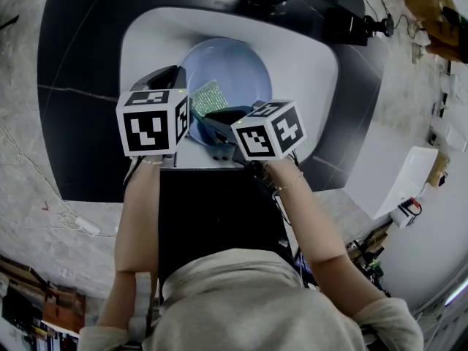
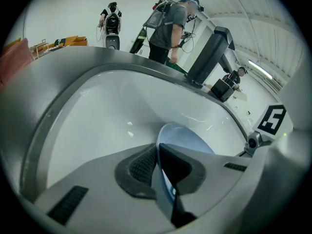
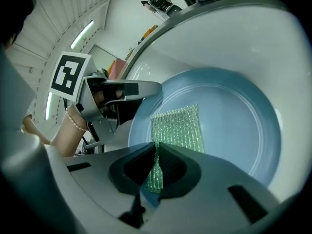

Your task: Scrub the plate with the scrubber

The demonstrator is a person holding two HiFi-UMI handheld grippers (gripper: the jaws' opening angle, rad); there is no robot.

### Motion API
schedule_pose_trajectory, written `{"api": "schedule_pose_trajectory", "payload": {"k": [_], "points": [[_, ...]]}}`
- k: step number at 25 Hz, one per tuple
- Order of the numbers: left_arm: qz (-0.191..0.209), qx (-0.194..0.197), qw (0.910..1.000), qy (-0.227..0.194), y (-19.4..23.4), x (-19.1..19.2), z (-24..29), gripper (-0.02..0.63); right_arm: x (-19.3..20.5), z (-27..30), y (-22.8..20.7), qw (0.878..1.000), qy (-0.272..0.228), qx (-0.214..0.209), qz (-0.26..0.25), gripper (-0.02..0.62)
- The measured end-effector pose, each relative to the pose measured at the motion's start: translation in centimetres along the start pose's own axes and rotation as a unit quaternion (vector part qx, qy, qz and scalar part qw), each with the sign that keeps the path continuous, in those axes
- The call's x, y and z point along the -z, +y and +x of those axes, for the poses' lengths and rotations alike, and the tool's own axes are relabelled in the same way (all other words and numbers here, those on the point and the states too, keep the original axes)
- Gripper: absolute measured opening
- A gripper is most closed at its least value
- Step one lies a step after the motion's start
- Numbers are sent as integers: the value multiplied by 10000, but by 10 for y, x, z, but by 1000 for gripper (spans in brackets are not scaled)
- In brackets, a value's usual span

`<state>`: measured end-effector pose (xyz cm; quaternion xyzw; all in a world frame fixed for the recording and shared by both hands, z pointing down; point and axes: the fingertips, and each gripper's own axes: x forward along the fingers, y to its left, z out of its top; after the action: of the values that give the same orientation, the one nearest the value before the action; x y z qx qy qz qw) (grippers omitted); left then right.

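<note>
White basin: left gripper clamps one plate, right gripper clamps one scrubber.

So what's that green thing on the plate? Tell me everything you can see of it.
The scrubber is a green, glittery mesh cloth, roughly rectangular. It lies spread flat on the pale blue plate, and its near end is bunched and pinched between the shut jaws of the right gripper.

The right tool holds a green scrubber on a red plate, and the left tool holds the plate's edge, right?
No, the plate is light blue, not red; the right gripper view shows it. The right tool does hold the green scrubber on it, and the left tool holds its edge.
</note>
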<state>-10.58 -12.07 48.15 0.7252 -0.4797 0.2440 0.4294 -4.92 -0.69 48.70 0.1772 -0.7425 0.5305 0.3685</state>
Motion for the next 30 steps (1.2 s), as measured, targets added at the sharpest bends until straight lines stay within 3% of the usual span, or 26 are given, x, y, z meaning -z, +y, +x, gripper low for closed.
{"api": "schedule_pose_trajectory", "payload": {"k": [12, 30], "points": [[32, 75, 9999, 73, 2, 2, -1, 37, -26, 13, 9, 9996, -225, -154, -103, 37], [12, -41, 9999, 121, 9, 10, -4, 37, -69, 14, -32, 9970, -596, 332, -377, 37]]}}
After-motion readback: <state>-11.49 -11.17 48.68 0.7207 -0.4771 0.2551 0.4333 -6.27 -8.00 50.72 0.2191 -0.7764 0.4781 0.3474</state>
